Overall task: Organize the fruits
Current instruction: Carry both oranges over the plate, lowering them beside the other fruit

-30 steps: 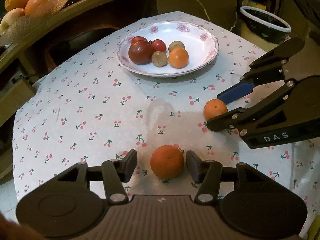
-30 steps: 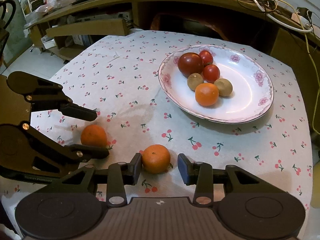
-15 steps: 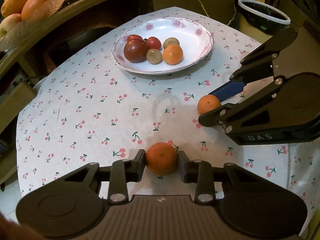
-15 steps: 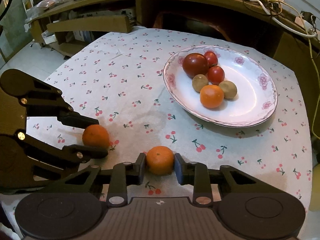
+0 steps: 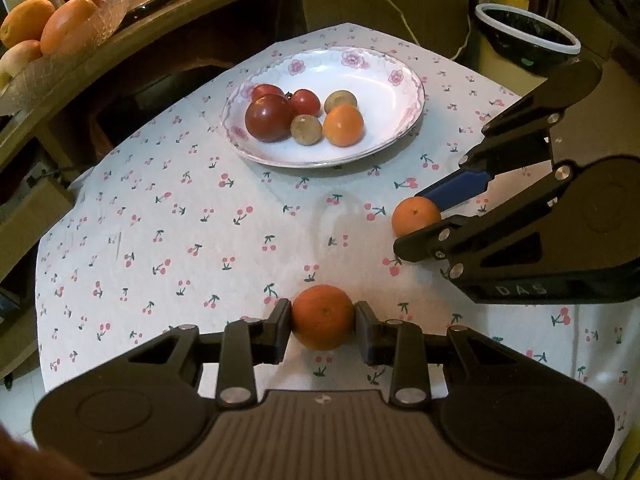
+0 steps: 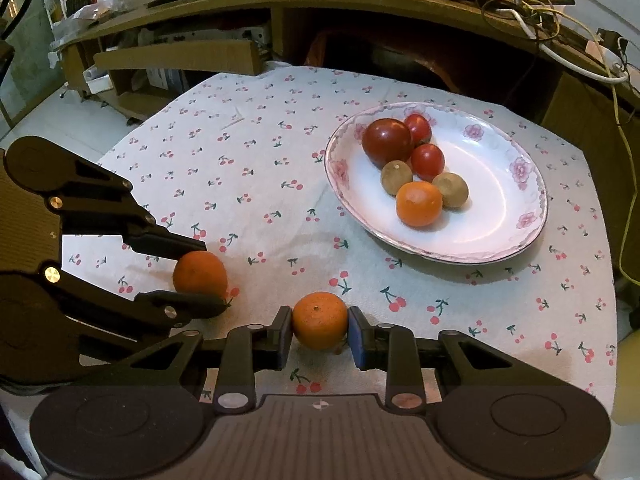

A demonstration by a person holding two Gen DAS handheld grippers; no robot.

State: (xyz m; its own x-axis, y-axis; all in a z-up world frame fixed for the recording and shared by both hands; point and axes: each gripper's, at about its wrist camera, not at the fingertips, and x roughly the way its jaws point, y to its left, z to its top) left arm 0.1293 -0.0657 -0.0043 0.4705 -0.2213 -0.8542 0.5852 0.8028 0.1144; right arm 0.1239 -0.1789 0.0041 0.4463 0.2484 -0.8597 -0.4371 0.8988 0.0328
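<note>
Oranges are the items in hand: two small ones on the tablecloth, each between the fingers of a gripper. The left gripper (image 5: 322, 326) has its pads closed against both sides of the darker orange (image 5: 322, 317), which sits on the cloth near the table's front edge. The right gripper (image 6: 319, 330) is closed likewise on the lighter orange (image 6: 319, 320), just beside the first. Whether either fruit has left the cloth cannot be told.

Handling, as a judgement: each orange looks light, round and firm with a slightly yielding peel. The skin gives fair friction, but the round shape could roll out of a grip placed off-centre. Both grips sit across the widest part, which is the sound place to hold. Hard squeezing risks bruising; moderate pressure should suffice.

Destination appears to be the plate (image 6: 520, 236), white with a pink flower rim, set toward the far side of the table. It holds a large dark tomato (image 6: 387, 141), two small red tomatoes, two brownish round fruits and one orange, grouped to one side. Bare plate remains on the other side. Fruit set down there may roll and knock the others.

Surface: a white tablecloth (image 5: 168, 240) printed with cherries, lying mostly flat with faint creases. Behind it stands a wooden shelf with loose cables and a mesh bag of larger fruit (image 5: 48, 32). A dark bin with a white rim (image 5: 528, 36) stands beyond the table.
</note>
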